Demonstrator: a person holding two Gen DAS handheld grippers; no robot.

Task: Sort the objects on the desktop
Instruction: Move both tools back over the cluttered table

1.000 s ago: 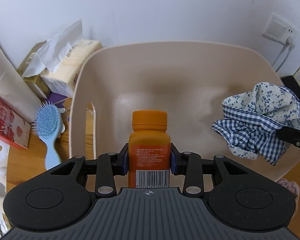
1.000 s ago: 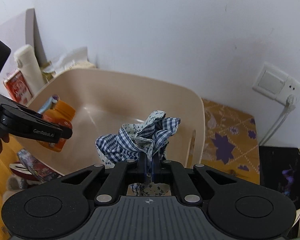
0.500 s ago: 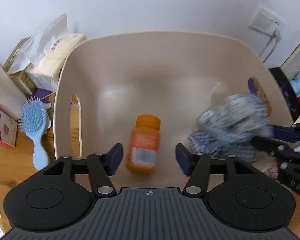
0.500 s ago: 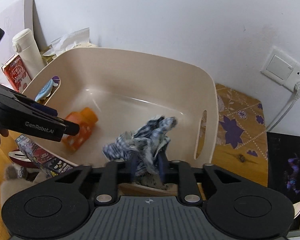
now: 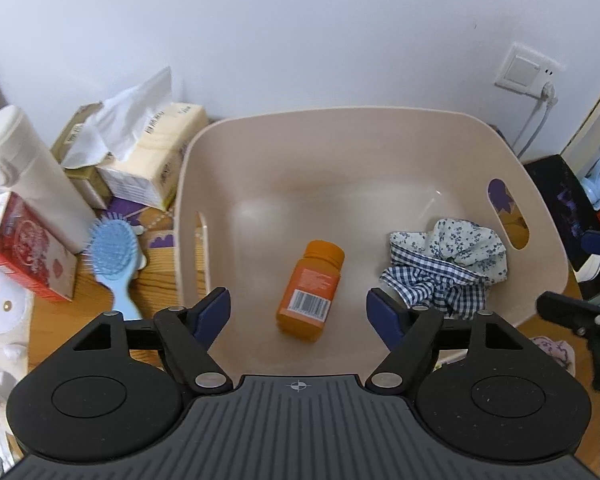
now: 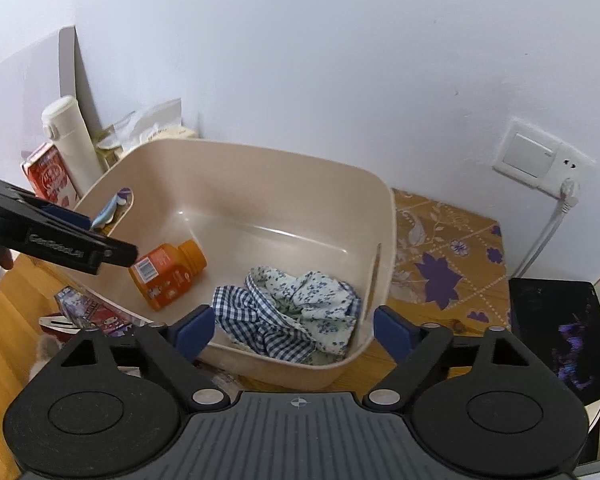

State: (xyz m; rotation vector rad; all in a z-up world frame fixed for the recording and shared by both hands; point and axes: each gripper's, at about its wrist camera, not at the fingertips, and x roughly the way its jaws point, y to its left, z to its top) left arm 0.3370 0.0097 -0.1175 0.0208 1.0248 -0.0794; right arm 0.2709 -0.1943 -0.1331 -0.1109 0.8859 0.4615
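Note:
A beige plastic bin (image 5: 380, 120) stands against the wall; it also shows in the right wrist view (image 6: 260, 152). An orange bottle (image 5: 310, 290) lies on its side on the bin floor, also seen in the right wrist view (image 6: 168, 274). A bundle of blue checked and floral cloth (image 5: 448, 266) lies at the bin's right side, also in the right wrist view (image 6: 292, 312). My left gripper (image 5: 298, 312) is open and empty above the bin's near edge. My right gripper (image 6: 294, 332) is open and empty over the cloth.
Left of the bin lie a blue hairbrush (image 5: 114, 258), a white flask (image 5: 28, 176), a red box (image 5: 18, 244) and a tissue pack (image 5: 148, 164). A wall socket with a cable (image 6: 540, 160) and a black object (image 6: 560, 320) are at the right.
Both grippers opened and drew back. The orange bottle dropped from the left gripper and the cloth from the right; both now rest in the bin.

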